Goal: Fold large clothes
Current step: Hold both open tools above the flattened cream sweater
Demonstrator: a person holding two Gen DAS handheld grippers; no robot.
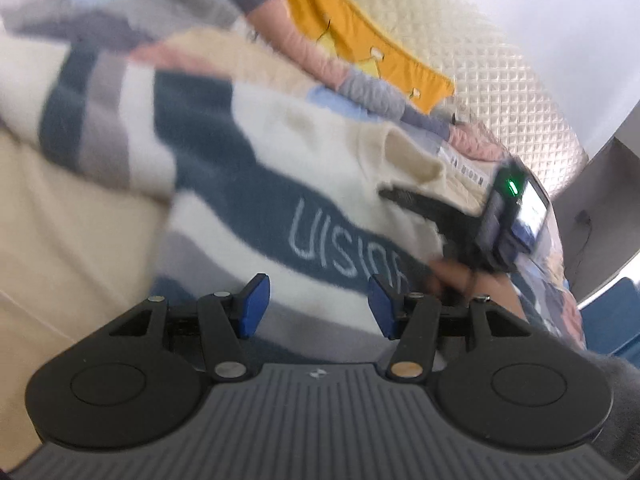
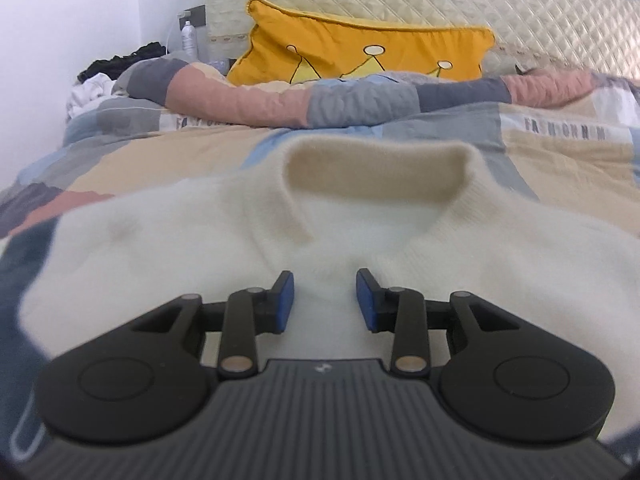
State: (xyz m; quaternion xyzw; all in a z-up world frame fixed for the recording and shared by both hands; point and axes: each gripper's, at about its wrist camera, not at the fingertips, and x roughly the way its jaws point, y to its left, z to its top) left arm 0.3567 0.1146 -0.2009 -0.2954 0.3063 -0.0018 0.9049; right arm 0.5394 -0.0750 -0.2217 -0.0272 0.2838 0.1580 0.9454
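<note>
One sweater (image 2: 248, 224), cream with dark teal stripes, spread on patchwork quilt (image 2: 168, 148), filling centre of both views; collar centre frame in right view. Left gripper (image 1: 318, 306) at bottom centre, released, jaws wide apart, over striped part. Right gripper (image 2: 325, 300) released, just below collar. One yellow pillow (image 2: 360, 56) at upper centre against one quilted headboard (image 2: 540, 16).

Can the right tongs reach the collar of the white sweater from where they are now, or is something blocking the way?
Probably yes. The right tongs are open and empty, low over the sweater, with the collar straight ahead. Only flat knit lies between; the yellow pillow sits farther back.
</note>
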